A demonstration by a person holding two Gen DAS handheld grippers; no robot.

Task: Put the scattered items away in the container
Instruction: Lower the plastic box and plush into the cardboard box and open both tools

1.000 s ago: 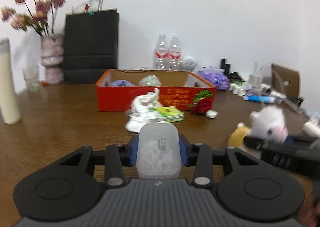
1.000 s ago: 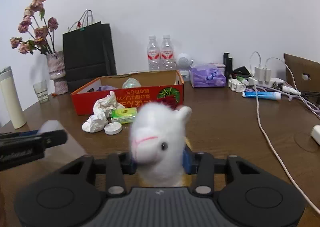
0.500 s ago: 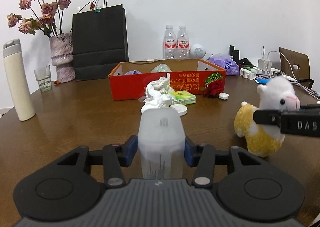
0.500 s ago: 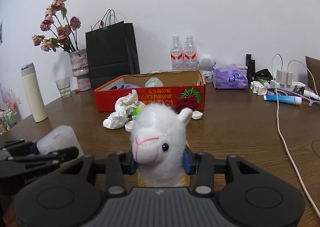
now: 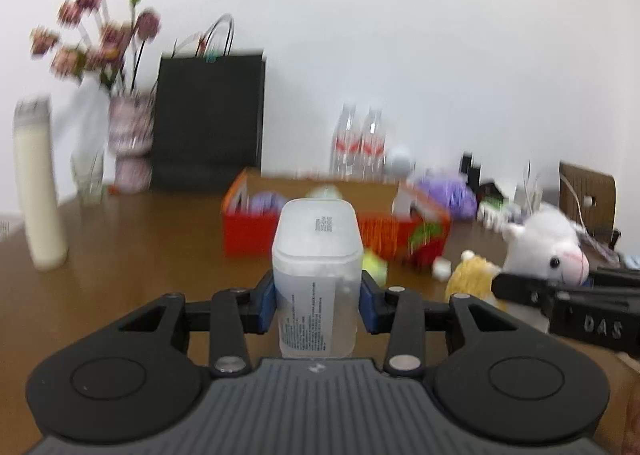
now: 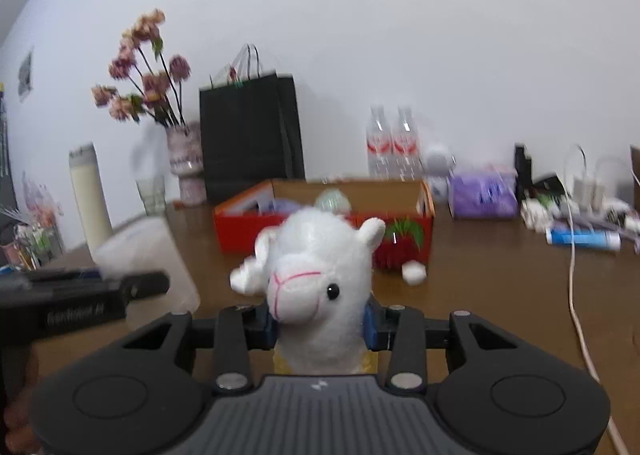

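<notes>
My left gripper (image 5: pixel 318 297) is shut on a translucent white plastic jar (image 5: pixel 317 255) and holds it upright above the table. My right gripper (image 6: pixel 320 325) is shut on a white and yellow plush alpaca (image 6: pixel 320 279). The alpaca (image 5: pixel 540 251) also shows at the right of the left wrist view, and the jar (image 6: pixel 148 251) at the left of the right wrist view. The red cardboard box (image 5: pixel 248 231) stands ahead on the brown table (image 5: pixel 132 255), with a few items inside. It also shows in the right wrist view (image 6: pixel 240 229). A small white item (image 6: pixel 414 274) lies by the box front.
A cream thermos (image 5: pixel 38 187), a glass (image 5: pixel 88 175), a flower vase (image 5: pixel 130 143) and a black paper bag (image 5: pixel 210 119) stand at the left and back. Two water bottles (image 6: pixel 394 143), a purple pack (image 6: pixel 482 195), a blue tube (image 6: pixel 584 238) and white cables (image 6: pixel 576 275) are at the right.
Both grippers have risen and moved toward the box with the jar and the alpaca held. The box looks nearer, and the views are blurred by motion.
</notes>
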